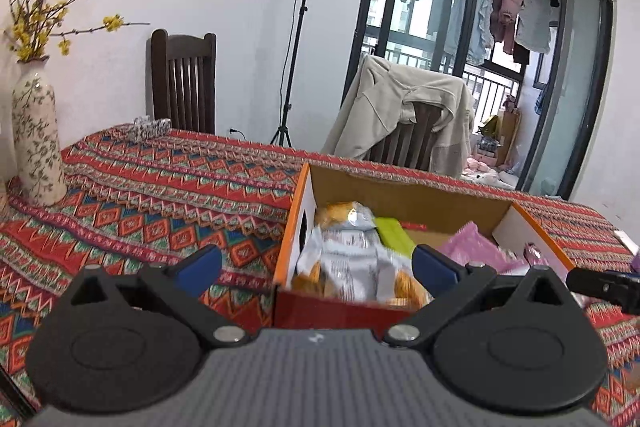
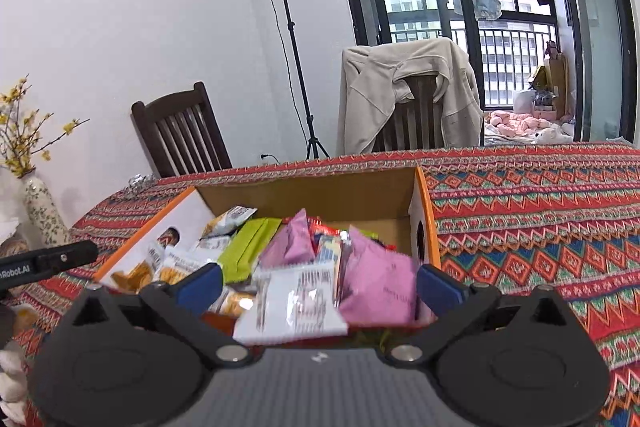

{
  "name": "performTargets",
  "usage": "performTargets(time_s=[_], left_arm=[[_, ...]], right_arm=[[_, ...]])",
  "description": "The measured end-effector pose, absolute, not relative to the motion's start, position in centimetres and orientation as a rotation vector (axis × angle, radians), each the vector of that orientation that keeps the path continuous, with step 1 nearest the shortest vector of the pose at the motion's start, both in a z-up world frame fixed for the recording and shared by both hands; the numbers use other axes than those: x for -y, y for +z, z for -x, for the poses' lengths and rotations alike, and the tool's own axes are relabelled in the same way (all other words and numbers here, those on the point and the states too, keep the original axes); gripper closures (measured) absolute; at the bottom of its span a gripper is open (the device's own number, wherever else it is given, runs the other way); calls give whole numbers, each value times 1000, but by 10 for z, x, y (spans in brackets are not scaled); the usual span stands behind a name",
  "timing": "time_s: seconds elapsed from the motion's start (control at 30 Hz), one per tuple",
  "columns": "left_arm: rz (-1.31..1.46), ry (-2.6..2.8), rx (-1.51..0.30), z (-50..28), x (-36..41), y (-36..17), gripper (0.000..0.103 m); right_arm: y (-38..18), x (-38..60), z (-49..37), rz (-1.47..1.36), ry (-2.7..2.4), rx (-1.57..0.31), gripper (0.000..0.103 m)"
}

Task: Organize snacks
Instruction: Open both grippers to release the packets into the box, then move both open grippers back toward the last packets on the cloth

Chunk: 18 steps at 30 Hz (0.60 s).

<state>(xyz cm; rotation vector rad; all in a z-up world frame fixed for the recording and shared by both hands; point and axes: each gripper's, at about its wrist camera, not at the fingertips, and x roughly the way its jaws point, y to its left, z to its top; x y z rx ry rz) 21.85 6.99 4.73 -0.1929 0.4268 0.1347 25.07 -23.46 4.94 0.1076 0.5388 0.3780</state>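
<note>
An open orange cardboard box point(image 1: 298, 211) stands on the patterned tablecloth and holds several snack packets: silver-and-orange chip bags point(image 1: 352, 263), a green packet point(image 1: 394, 233) and pink packets point(image 1: 472, 247). My left gripper point(image 1: 316, 267) is open and empty, just in front of the box's near left end. In the right wrist view the same box point(image 2: 426, 211) shows pink bags point(image 2: 380, 283), a green packet point(image 2: 248, 243) and a white packet point(image 2: 296, 303). My right gripper point(image 2: 320, 285) is open over the box's near edge, with the white and pink packets between its fingers, not gripped.
A flowered vase point(image 1: 36, 139) with yellow blossoms stands at the table's left. Two dark chairs point(image 1: 184, 83) stand behind the table, one draped with a beige jacket point(image 1: 404, 115). A light stand point(image 1: 296, 39) is by the wall. The other gripper's tip point(image 1: 604, 285) shows at right.
</note>
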Motion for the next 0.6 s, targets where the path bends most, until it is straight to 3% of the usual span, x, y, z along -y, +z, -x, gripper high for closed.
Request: performTargets(time_s=[0.6], left_arm=[[140,101,-496,-144,-70,5,0]], right_arm=[[3,239,-159,2,336,-552,0]])
